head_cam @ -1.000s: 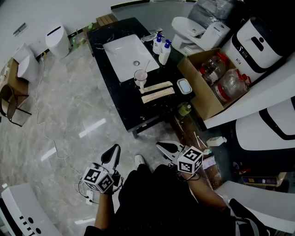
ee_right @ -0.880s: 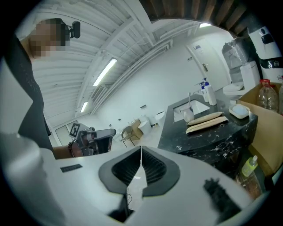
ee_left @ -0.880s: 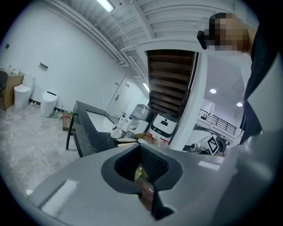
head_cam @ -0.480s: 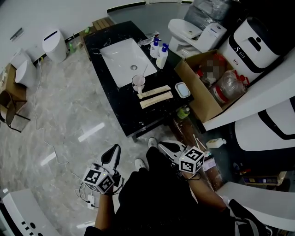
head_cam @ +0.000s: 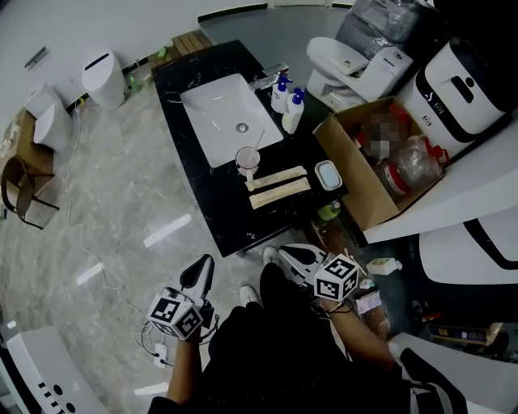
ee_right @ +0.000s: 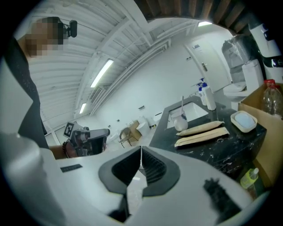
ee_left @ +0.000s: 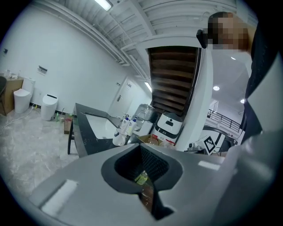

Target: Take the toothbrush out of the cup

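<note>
You haven't begun the reach: left gripper [head_cam: 202, 267] and right gripper [head_cam: 285, 253] hang well short of the counter [head_cam: 235, 218], jaws pressed together on nothing. Next, step in, spread one pair and pinch the toothbrush [head_cam: 257, 141] standing in the cup [head_cam: 248, 159] near the sink's [head_cam: 218, 109] right corner. The right gripper view shows its handle above the rim (the left view's cup looks too small to tell).

The floor [head_cam: 121, 218] is shiny grey stone with pale streaks. A long black counter [head_cam: 243, 226] stands on it, with a white sink [head_cam: 212, 129] set in its top. The wall [head_cam: 97, 20] behind is plain white. White toilets [head_cam: 104, 73] stand near that wall. A dark chair [head_cam: 20, 190] is off to the side, and a brown cardboard box [head_cam: 348, 174] sits just beside the counter. Long lights [ee_right: 101, 73] glow on the ceiling.
</note>
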